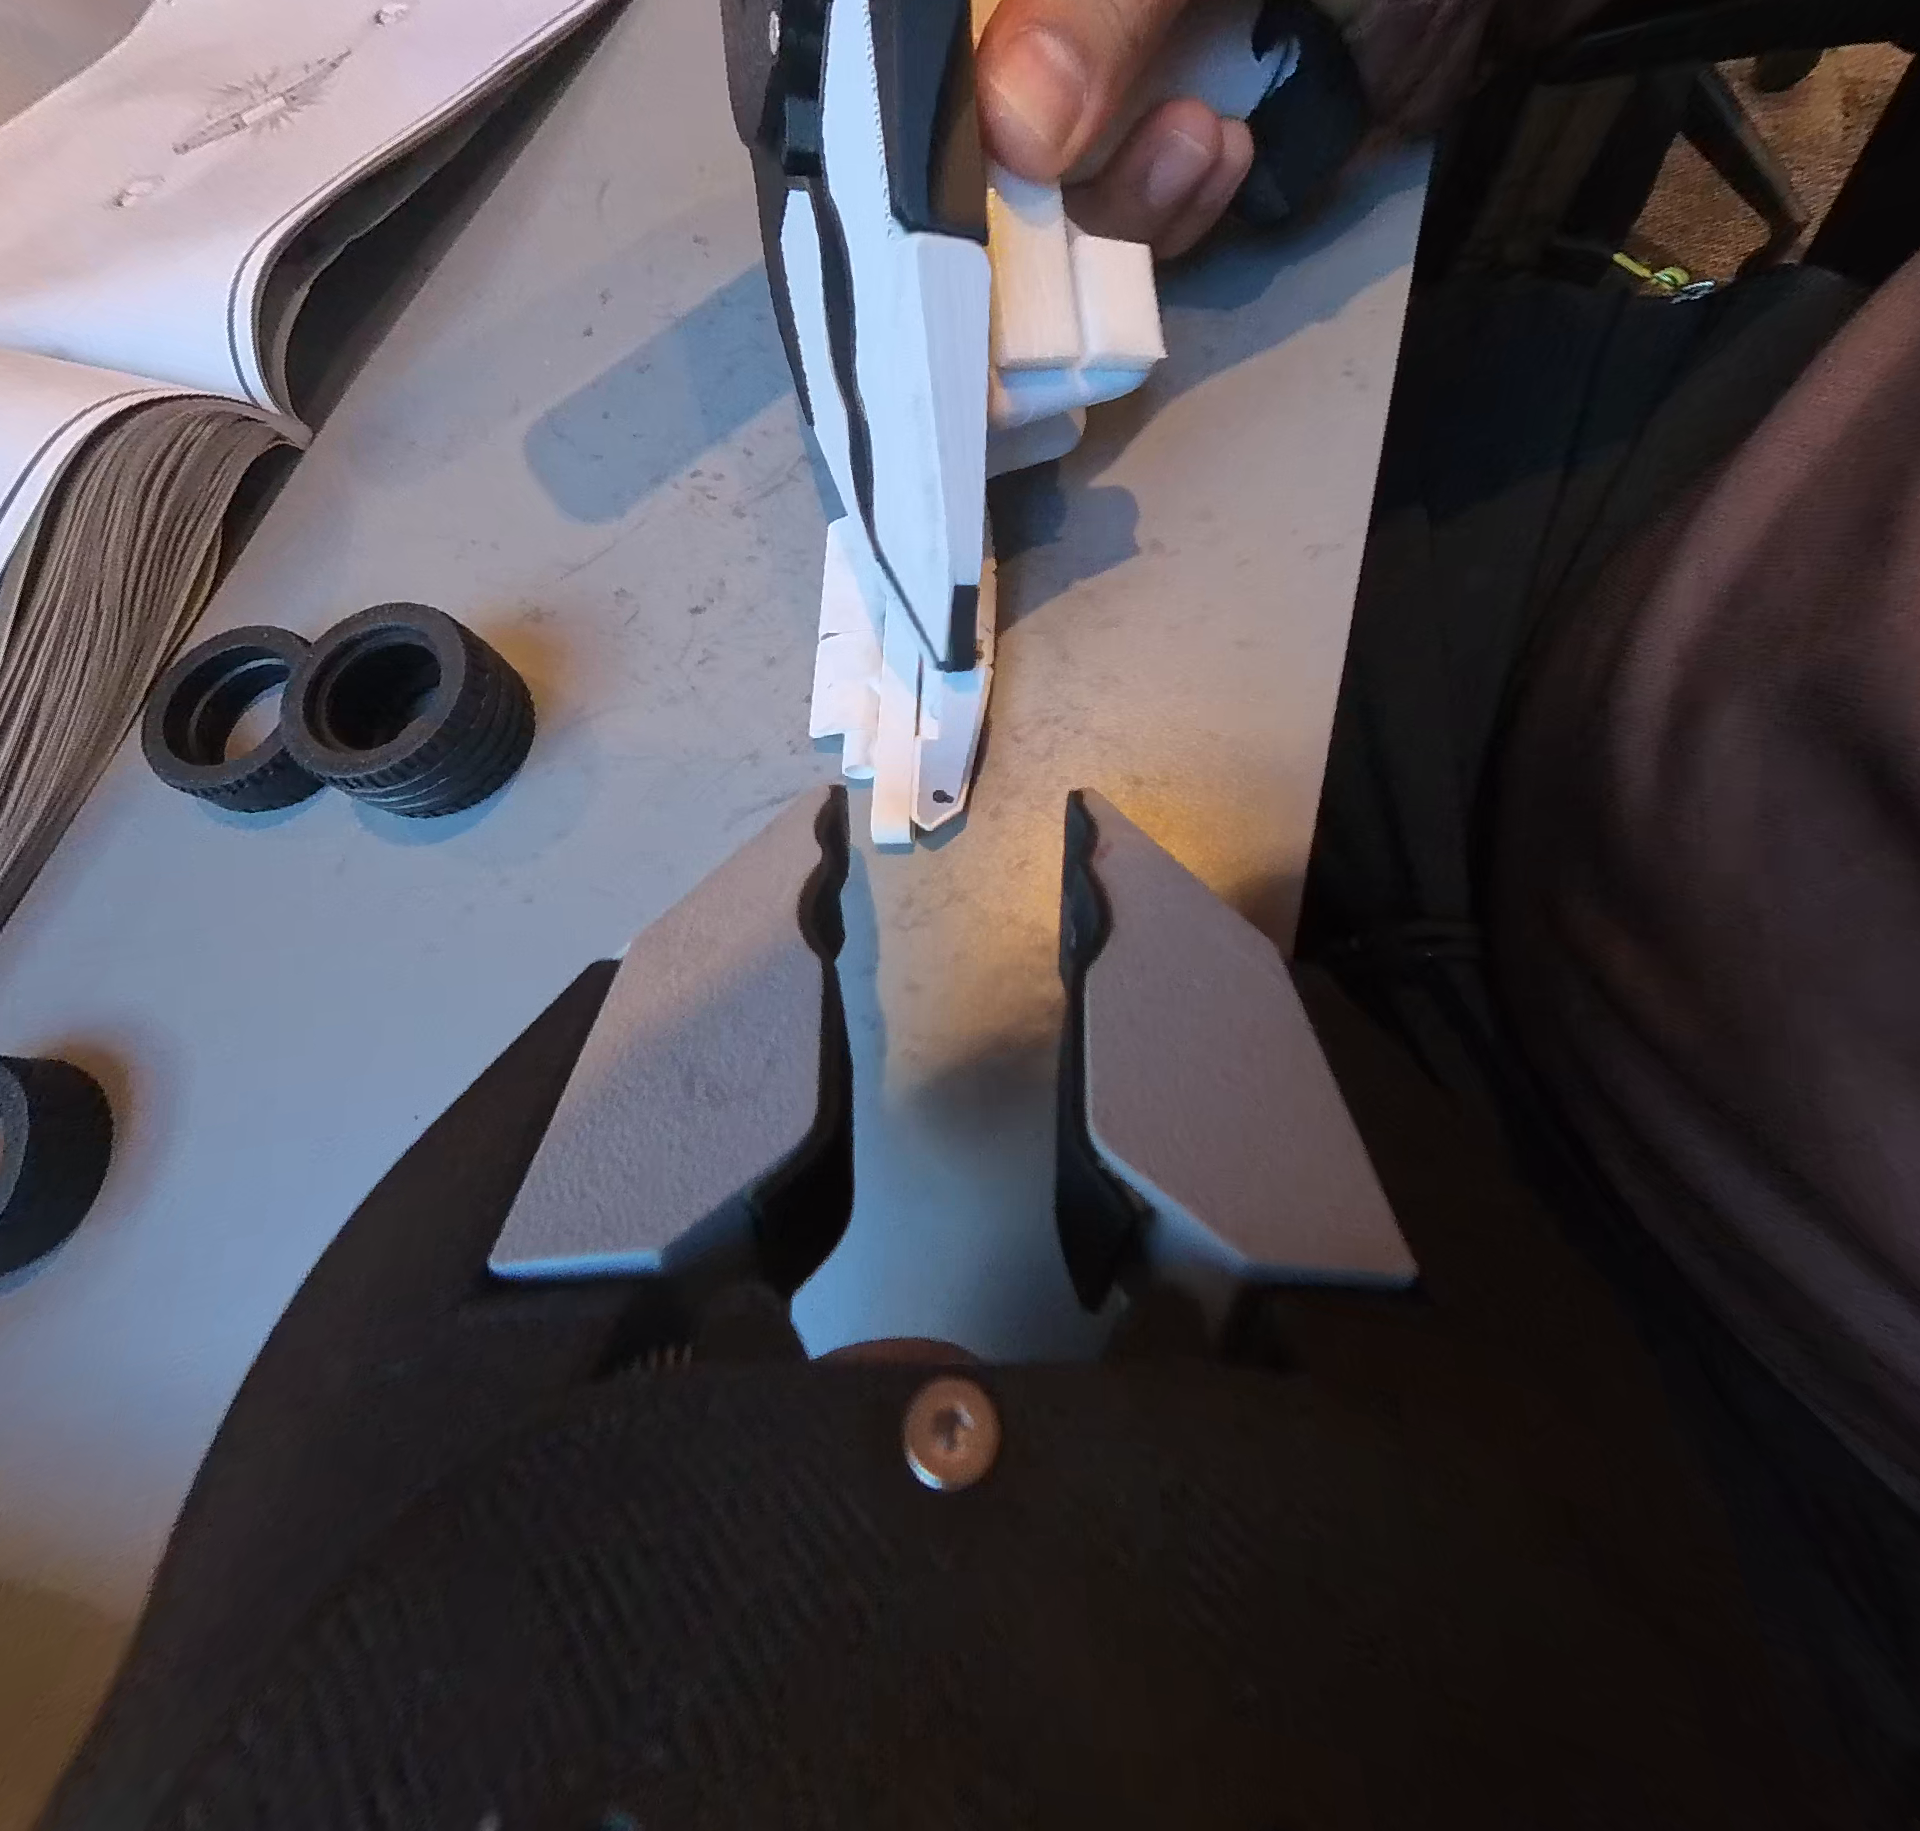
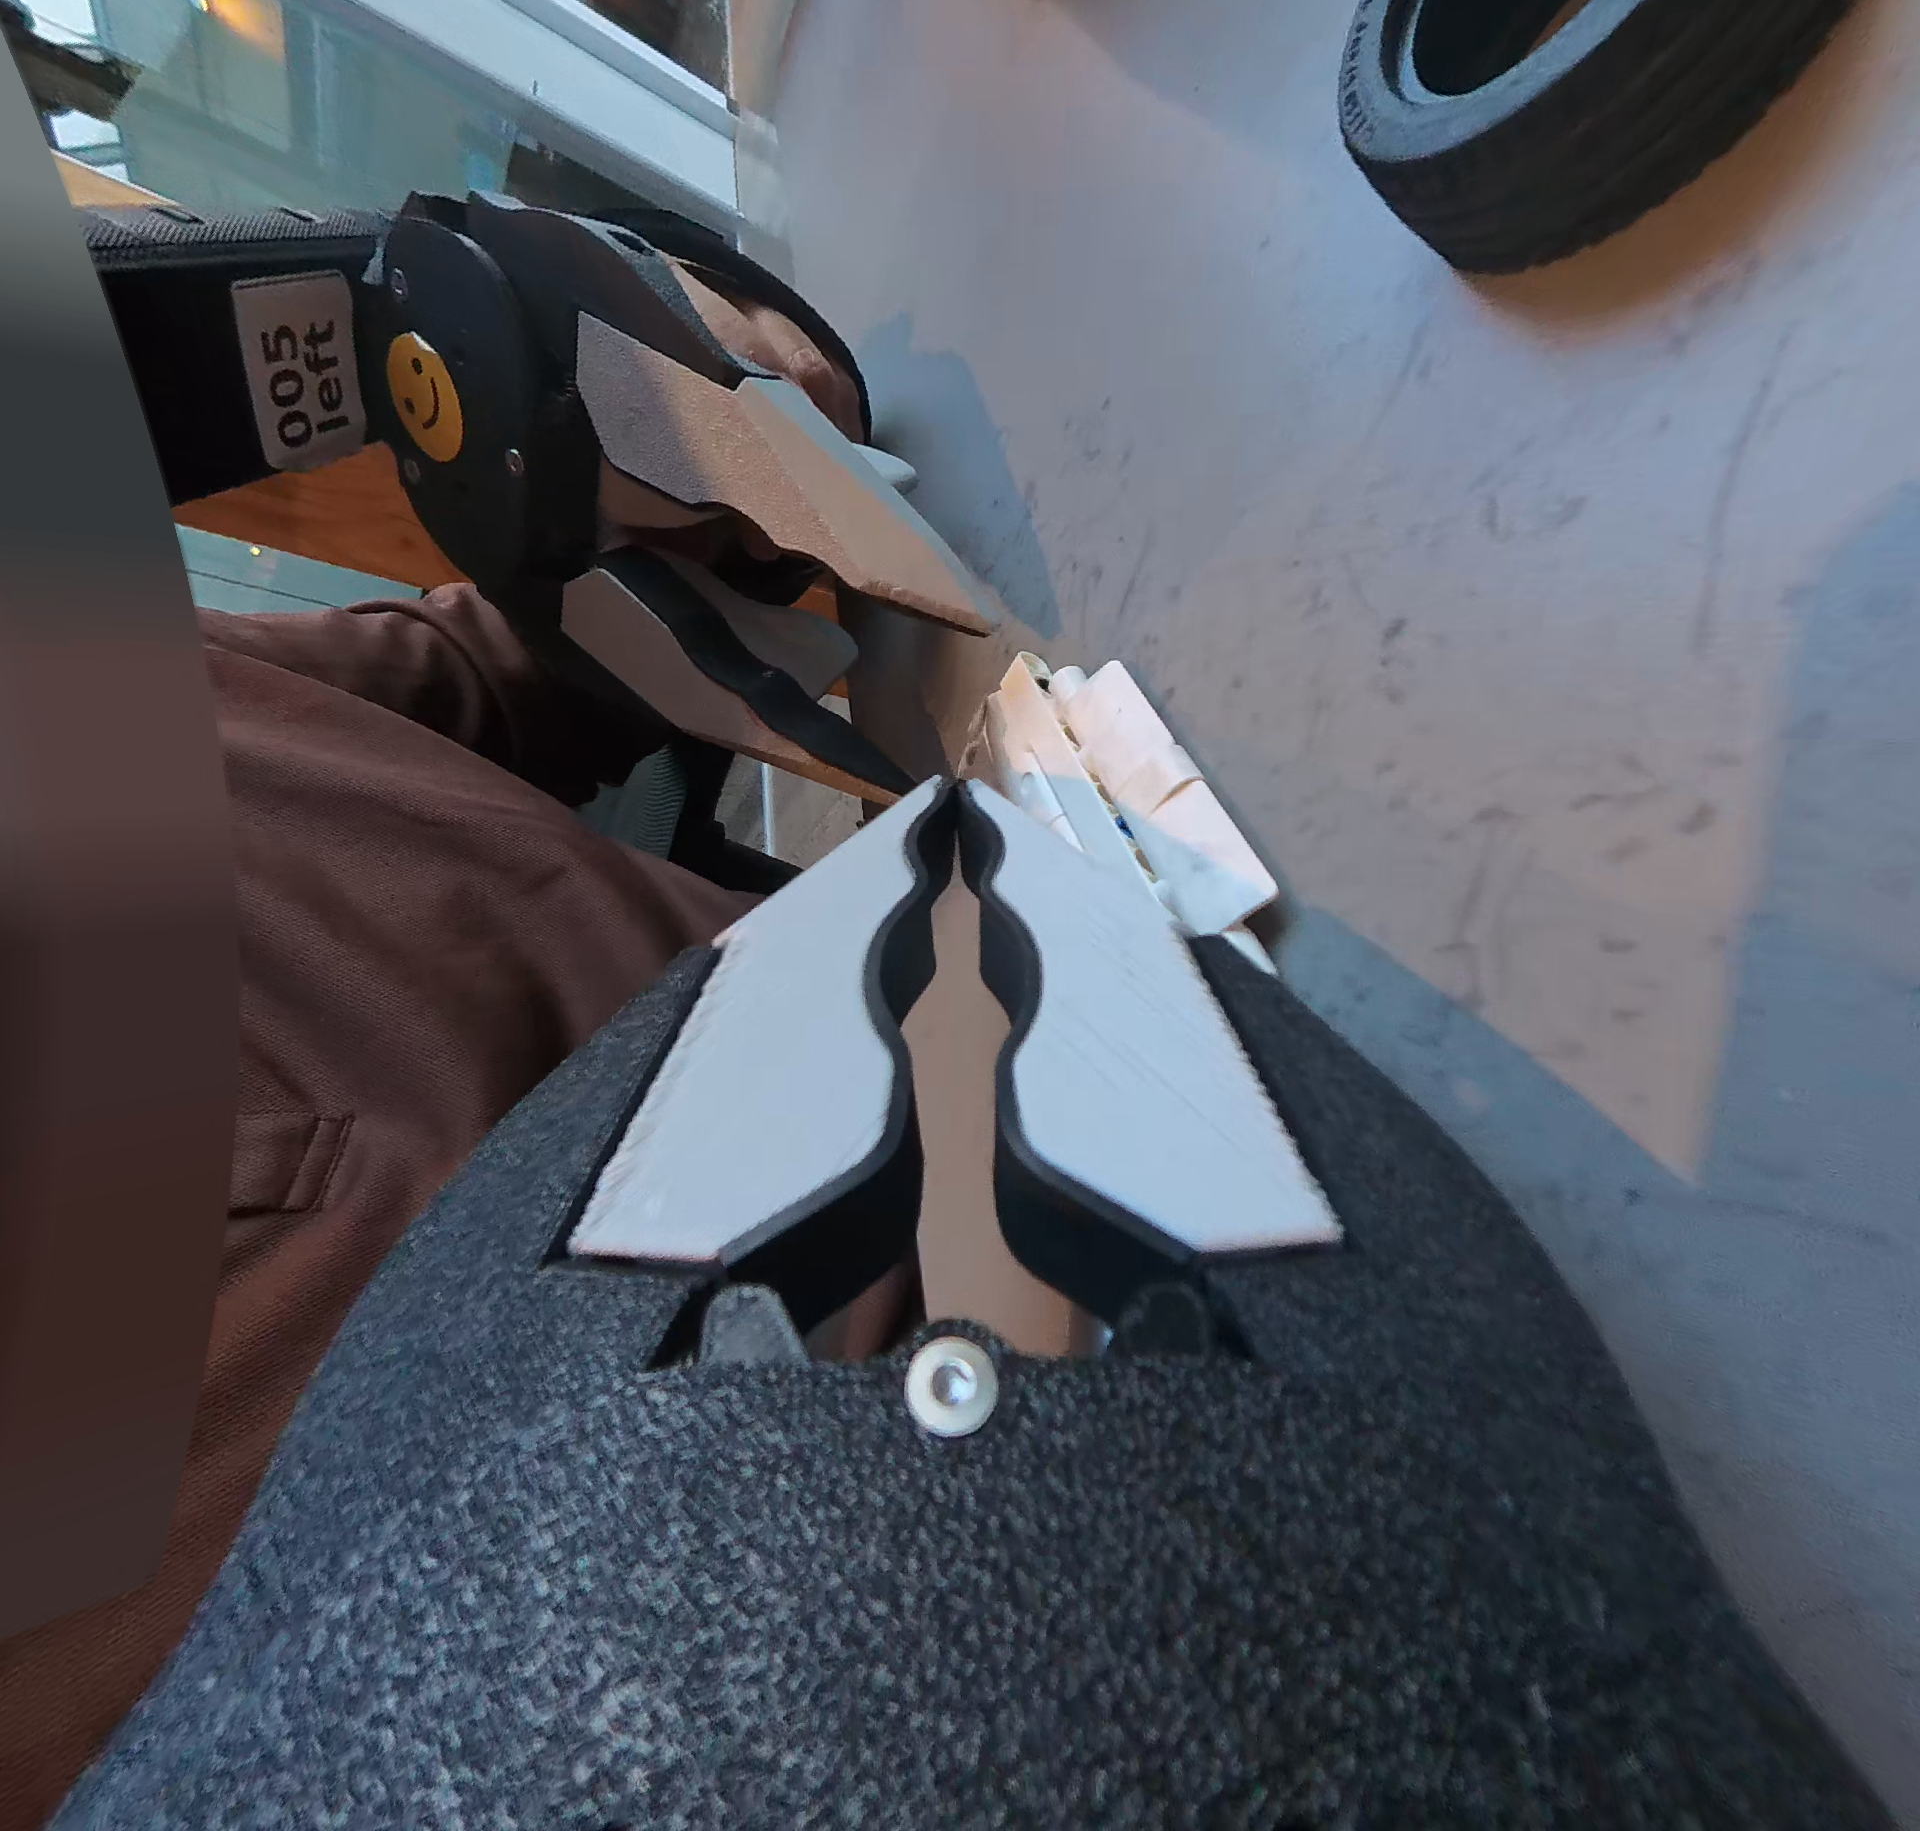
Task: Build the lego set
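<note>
Bricks (image 1: 914, 732) sit just ahead of our spread left gripper (image 1: 951, 825). Right gripper (image 2: 954, 786), pressed together, pins them; slipping scatters them.

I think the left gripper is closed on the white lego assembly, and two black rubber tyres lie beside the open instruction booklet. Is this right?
Not quite. In the left wrist view the left gripper is open and holds nothing; the white lego assembly lies just ahead of its fingertips. The two black rubber tyres do lie beside the open instruction booklet.
</note>
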{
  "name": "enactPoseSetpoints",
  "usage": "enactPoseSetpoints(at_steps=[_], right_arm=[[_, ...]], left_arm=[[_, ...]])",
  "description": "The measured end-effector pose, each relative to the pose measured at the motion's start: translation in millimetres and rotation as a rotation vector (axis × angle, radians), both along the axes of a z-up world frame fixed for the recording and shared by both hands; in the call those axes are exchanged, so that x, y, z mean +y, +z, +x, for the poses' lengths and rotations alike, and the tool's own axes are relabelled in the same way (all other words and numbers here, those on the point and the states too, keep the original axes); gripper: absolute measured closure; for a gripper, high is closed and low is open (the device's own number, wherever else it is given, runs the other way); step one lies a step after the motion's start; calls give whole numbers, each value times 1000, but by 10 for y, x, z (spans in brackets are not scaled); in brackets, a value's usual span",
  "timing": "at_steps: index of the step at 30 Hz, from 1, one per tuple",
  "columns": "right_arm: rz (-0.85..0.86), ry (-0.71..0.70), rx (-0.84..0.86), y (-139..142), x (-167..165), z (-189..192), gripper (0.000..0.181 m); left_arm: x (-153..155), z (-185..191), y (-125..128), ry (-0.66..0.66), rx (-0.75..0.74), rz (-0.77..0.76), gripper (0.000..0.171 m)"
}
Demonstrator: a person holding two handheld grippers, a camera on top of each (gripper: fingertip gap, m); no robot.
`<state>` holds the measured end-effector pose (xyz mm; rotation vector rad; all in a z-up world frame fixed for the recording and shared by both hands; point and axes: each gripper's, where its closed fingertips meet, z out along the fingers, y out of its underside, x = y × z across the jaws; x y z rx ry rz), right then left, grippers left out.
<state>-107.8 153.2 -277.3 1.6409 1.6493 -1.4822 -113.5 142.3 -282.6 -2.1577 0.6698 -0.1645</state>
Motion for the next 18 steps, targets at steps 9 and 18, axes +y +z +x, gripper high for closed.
enactPoseSetpoints(at_steps=[9,18], right_arm=[[-1,-10,-7,-27,16,3,181],[7,-17,-15,-61,17,1,181]], left_arm=[[-3,6,13,-4,-15,2,133],[-5,13,20,-7,-22,4,134]])
